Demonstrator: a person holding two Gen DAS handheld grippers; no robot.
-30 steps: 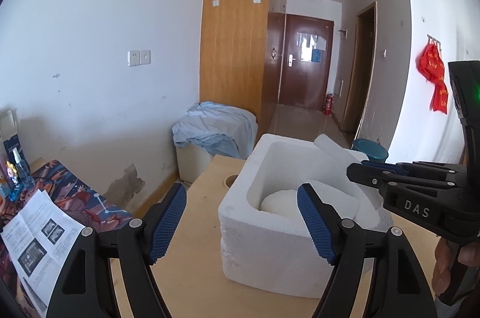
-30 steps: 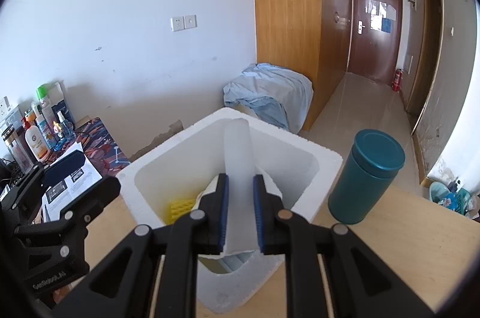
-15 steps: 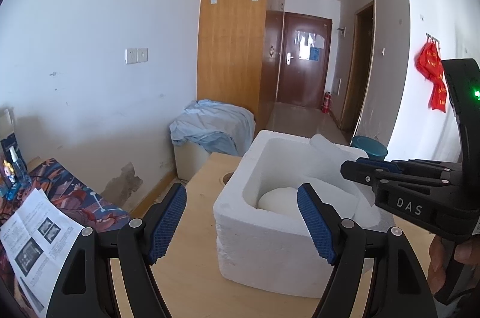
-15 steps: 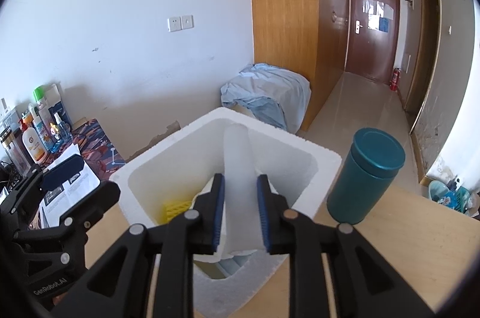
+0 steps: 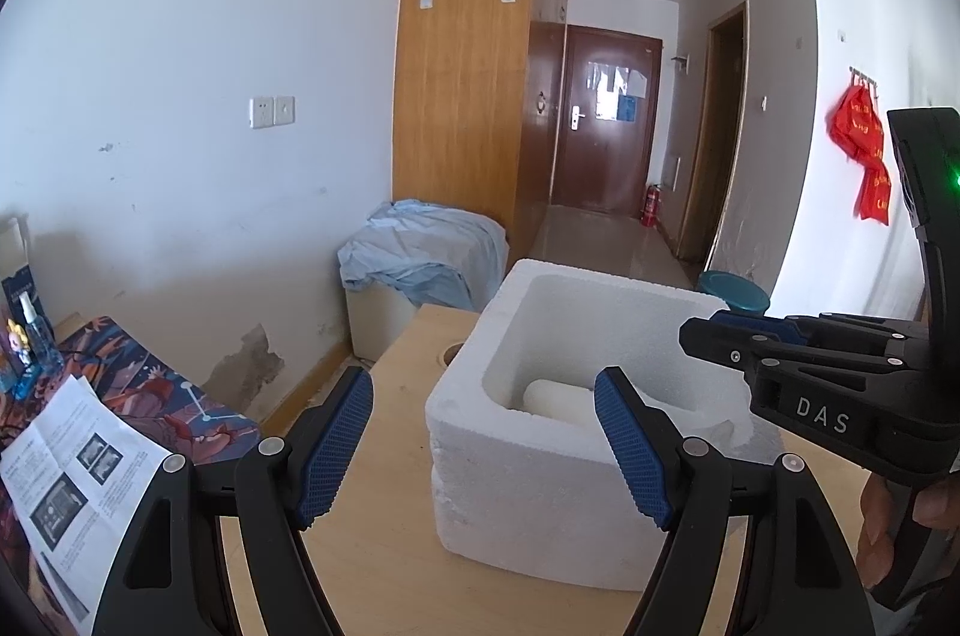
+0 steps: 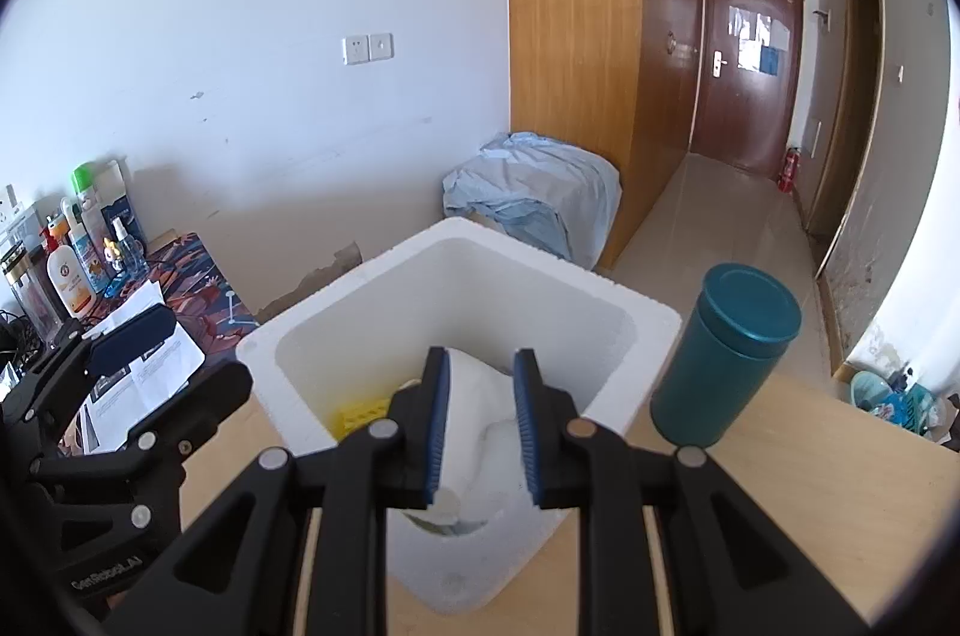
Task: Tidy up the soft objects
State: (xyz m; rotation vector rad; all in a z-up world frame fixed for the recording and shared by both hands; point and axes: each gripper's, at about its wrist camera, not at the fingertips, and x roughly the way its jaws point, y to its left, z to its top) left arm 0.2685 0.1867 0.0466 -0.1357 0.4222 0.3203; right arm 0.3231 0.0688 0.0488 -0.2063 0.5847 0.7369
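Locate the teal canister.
In the right wrist view, the teal canister stands upright on the wooden table, just right of the foam box.

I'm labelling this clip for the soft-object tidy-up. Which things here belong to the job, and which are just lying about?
Part of the job:
- white foam box
- white foam roll, lying in the box between the right claw's open fingers
- yellow piece inside the box
- left claw, open, empty

Just lying about:
- teal canister
- leaflet
- bottles
- blue cloth
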